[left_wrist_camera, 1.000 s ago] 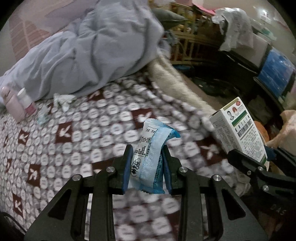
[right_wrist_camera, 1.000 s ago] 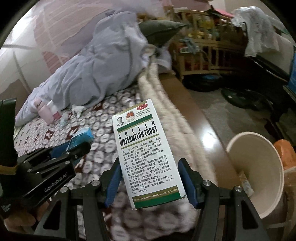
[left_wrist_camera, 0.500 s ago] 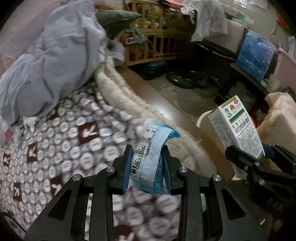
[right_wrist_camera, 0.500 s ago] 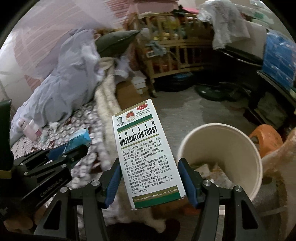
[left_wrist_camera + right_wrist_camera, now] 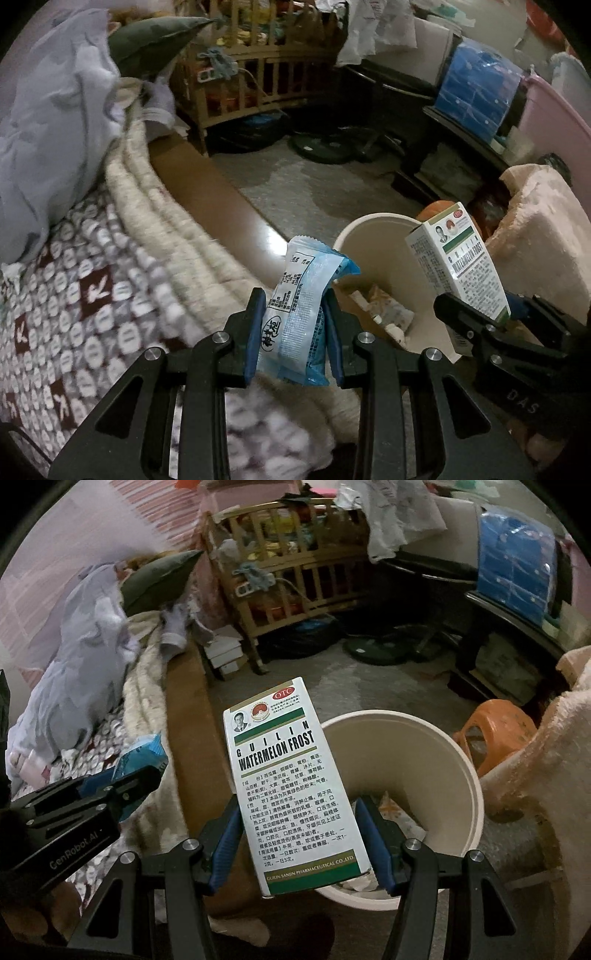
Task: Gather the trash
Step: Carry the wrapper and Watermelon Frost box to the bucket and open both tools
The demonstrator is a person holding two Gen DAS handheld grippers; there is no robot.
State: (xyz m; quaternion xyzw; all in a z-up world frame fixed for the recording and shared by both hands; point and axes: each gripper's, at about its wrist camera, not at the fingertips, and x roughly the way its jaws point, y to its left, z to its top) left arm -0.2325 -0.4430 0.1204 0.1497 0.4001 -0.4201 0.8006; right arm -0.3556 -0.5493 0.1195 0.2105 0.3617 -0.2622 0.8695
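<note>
On my left gripper (image 5: 293, 334) the 2 blue pads are clenched narrowly on a crumpled blue-and-white snack wrapper (image 5: 301, 314), which stands upright between them with its torn top flaring above the fingertips. It hangs over the outer edge of the bed, just above the cream quilted blanket (image 5: 177, 236) that runs along that edge.

My right gripper (image 5: 301, 834) stands about half open and is grasping a white medicine box (image 5: 291, 786) printed "Guilin Watermelon Frost"; both pads press on its long sides and the box leans back to the left, top end away from me. From the left wrist view I see the same box (image 5: 461, 273) raised at the right, with the right gripper's black fingers below it.

Just beyond both loads sits the cream trash bucket (image 5: 454, 775) on the floor beside the bed, with scraps already lying in its bottom. The box overlaps the bucket's left rim in the right wrist view; the wrapper sits just left of the bucket (image 5: 373, 236) in the left one.

Behind the bucket I make out an orange stool (image 5: 498, 723), then grey floor, and at the far side a wooden crib (image 5: 295, 568). A grey duvet (image 5: 48, 122) is heaped at the far end of the bed.
</note>
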